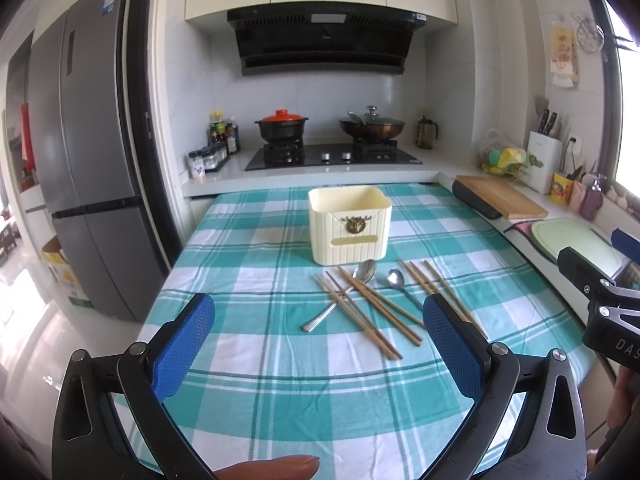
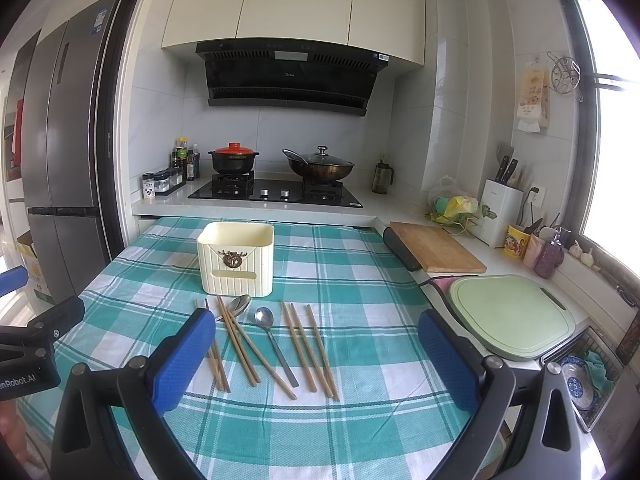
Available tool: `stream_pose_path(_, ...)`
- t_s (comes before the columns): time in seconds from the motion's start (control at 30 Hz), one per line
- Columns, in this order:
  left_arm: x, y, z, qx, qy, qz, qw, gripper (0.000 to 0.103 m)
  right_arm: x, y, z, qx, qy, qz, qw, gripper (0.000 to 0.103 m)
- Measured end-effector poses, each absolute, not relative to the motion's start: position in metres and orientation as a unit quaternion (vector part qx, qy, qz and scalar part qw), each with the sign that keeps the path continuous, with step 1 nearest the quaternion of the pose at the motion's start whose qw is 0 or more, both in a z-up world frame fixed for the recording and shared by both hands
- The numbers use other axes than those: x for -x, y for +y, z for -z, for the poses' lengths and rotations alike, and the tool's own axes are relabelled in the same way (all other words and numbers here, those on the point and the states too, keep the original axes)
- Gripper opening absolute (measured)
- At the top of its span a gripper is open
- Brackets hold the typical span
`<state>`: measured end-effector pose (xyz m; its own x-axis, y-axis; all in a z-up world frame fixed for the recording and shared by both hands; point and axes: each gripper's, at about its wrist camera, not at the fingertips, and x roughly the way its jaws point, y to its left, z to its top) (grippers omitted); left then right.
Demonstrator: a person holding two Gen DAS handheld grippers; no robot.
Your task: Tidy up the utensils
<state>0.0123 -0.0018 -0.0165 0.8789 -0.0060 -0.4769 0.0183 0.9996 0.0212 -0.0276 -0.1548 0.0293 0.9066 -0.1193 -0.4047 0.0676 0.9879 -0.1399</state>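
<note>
Both grippers hover over the worktop (image 2: pixel 360 420), nothing held. Left gripper (image 1: pixel 320 344) jaws wide; right gripper (image 2: pixel 316 360) jaws wide too. Cream holder (image 2: pixel 236 258) sits upright mid-cloth, looks empty. Just in front of it: chopsticks (image 2: pixel 310 350) scattered in loose pairs, 2 spoons (image 2: pixel 265 317) among them, one spoon w/ sticks lying across it. Utensils all flat on the cloth.

Little can be read. In the left wrist view, the black body of the right tool (image 1: pixel 612 332) carries pale letters "DAS", cut off at the frame edge. In the right wrist view, the black body of the left tool (image 2: pixel 24 376) reads "enRobot.AI", its start cropped. The range hood (image 2: pixel 288 76) bears a small pale logo too tiny to read, and the fridge sticker (image 2: pixel 100 20) is illegible.
</note>
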Motion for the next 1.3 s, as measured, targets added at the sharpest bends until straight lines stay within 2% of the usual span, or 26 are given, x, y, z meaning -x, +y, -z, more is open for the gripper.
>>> stream_pose_path(1.3, -0.0151, 0.0018, 0.0168, -0.01, 0.248, 0.006, 0.969, 0.103, 0.025, -0.153, -0.0282, 0.06, 0.212, 0.048, 0.974, 0.103)
